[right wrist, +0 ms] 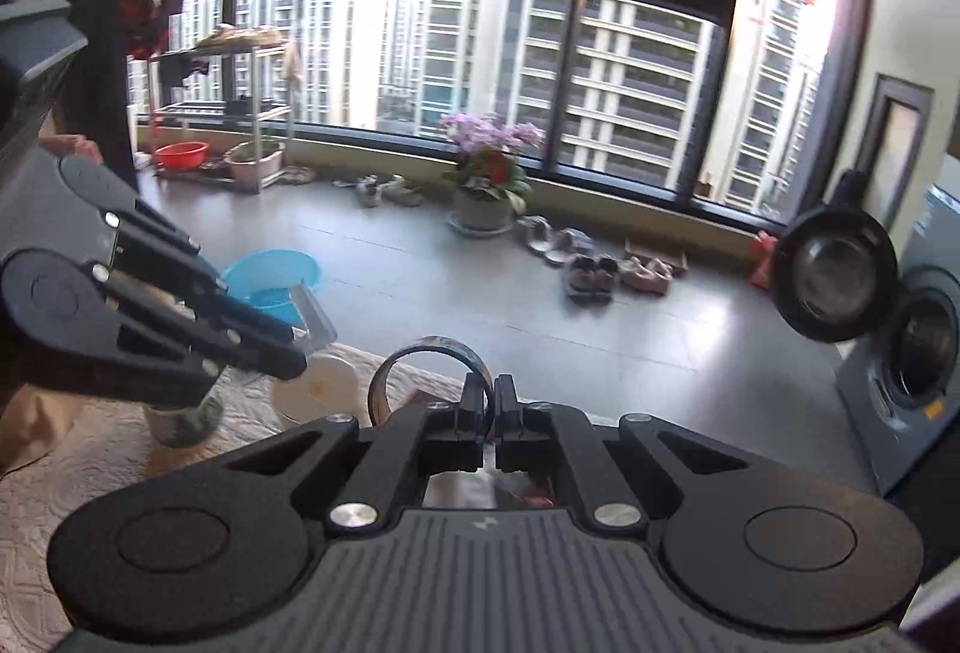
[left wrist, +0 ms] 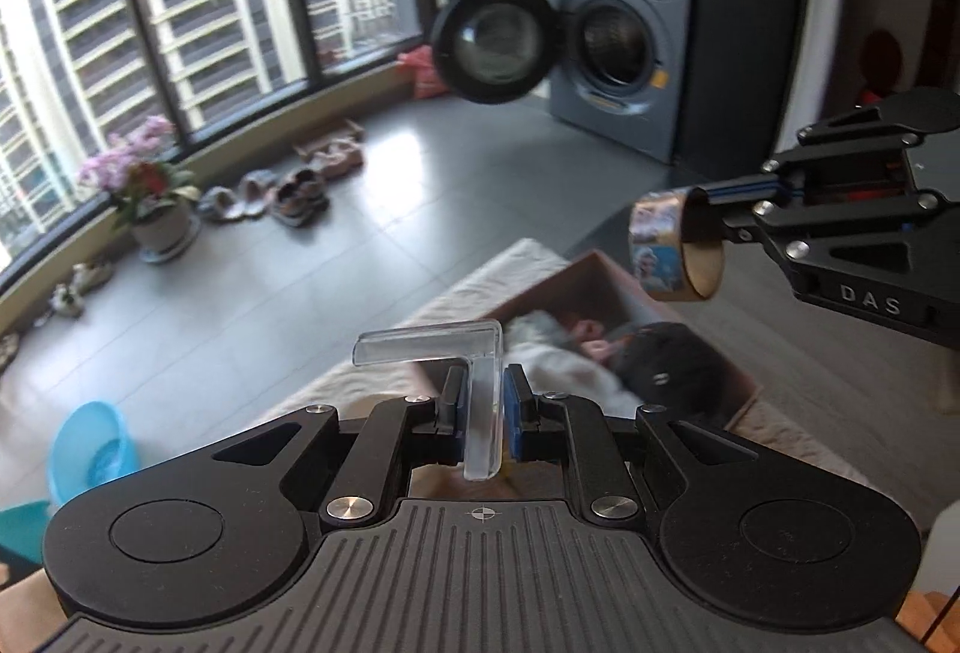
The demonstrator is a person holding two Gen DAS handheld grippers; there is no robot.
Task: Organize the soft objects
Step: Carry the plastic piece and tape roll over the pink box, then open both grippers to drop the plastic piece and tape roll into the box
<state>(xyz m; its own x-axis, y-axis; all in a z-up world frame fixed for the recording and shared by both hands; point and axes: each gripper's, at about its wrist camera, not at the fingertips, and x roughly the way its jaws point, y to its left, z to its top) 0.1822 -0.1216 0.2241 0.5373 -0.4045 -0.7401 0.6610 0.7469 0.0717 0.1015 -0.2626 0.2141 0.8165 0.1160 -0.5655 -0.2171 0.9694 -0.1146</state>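
Observation:
My left gripper (left wrist: 485, 401) is shut on a clear L-shaped plastic corner guard (left wrist: 474, 371), held up above the table. My right gripper (right wrist: 487, 401) is shut on the wall of a printed tape roll (right wrist: 432, 359); it also shows in the left wrist view (left wrist: 666, 251), held in the air at the right. Below, an open cardboard box (left wrist: 600, 281) holds soft things: a white plush (left wrist: 558, 359) and a black plush (left wrist: 666, 359). In the right wrist view the left gripper (right wrist: 288, 353) crosses from the left.
The table has a beige quilted cover (right wrist: 90, 449). A white round lid (right wrist: 318, 389) and a small cup (right wrist: 180, 422) stand on it. Beyond lie a grey floor, a blue basin (right wrist: 276, 275), shoes (right wrist: 591, 275), a flower pot (right wrist: 486, 173) and a washing machine (left wrist: 624, 47) with its door open.

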